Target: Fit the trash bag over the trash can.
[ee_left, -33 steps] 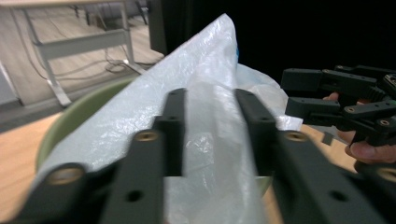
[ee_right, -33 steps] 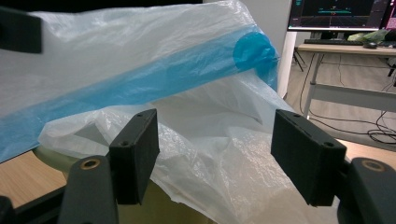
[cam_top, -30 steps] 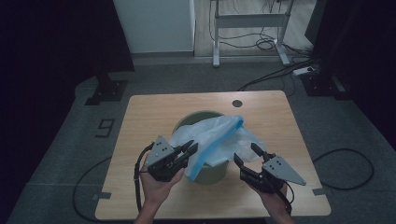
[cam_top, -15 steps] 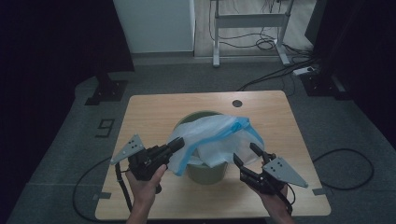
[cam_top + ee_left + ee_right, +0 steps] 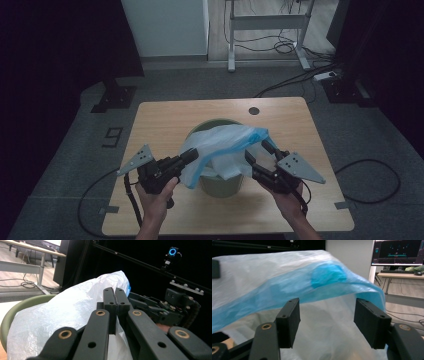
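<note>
1. Translucent white plastic bag (image 5: pixel 225 147), with a blue band along its edge, is draped over a green bin (image 5: pixel 220 177) standing near the middle of the wooden table (image 5: pixel 165 115), toward its near edge.
2. Left gripper (image 5: pixel 187 157) has its jaws pressed together, pinching the bag's left edge.
3. Right gripper (image 5: pixel 257 155) has its jaws spread wide beside the bag's right edge, plastic between them, not clamped.

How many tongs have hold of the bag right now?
1. The left tongs are shut on the plastic bag at its left edge; the right tongs stand open beside it.
</note>
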The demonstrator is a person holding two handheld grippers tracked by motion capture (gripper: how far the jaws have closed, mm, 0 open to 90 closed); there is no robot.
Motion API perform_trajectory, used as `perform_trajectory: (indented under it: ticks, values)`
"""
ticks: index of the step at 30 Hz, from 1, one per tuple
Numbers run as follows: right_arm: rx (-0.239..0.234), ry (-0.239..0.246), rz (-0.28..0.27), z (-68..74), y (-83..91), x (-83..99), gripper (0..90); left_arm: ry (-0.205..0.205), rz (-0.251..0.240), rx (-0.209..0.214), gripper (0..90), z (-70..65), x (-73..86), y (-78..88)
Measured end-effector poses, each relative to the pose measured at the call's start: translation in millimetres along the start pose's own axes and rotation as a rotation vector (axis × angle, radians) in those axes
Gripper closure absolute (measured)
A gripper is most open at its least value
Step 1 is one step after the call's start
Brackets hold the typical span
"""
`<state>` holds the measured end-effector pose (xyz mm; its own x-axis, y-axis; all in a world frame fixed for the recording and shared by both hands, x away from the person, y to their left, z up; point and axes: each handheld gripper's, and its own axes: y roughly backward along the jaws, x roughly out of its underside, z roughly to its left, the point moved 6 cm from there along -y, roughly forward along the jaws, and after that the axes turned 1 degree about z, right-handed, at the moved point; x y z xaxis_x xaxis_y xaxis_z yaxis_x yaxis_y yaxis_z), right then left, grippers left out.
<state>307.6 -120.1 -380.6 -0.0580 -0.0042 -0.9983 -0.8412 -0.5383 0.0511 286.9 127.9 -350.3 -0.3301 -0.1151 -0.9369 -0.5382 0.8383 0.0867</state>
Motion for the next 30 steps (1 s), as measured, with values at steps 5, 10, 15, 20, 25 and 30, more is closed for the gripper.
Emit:
perform_trajectory:
  ticks: [5, 10, 15, 20, 25, 30]
  values:
    - [0.006, -0.022, 0.003, -9.9, -7.6, -1.8, 39.0, 0.009, -0.006, 0.003, 90.0, 2.5, 0.6, 2.2]
    - [0.006, -0.054, -0.012, -17.6, -9.8, -4.3, 41.2, 0.014, -0.003, 0.004, 90.0, 4.0, 1.8, 3.7]
    - [-0.012, -0.081, -0.020, -17.6, -11.5, -7.3, 42.1, 0.016, 0.003, 0.011, 90.0, 4.6, 4.5, 1.8]
    - [-0.027, -0.097, -0.019, -13.5, -16.3, -9.5, 43.1, 0.014, 0.008, 0.015, 90.0, 4.3, 5.7, 0.4]
    - [-0.038, -0.107, -0.037, -11.3, -20.2, -14.1, 51.2, 0.014, 0.013, 0.014, 90.0, 4.9, 6.6, 0.7]
    - [-0.065, -0.136, -0.066, -10.1, -21.4, -17.6, 68.1, 0.015, 0.018, 0.011, 90.0, 5.7, 8.6, -0.1]
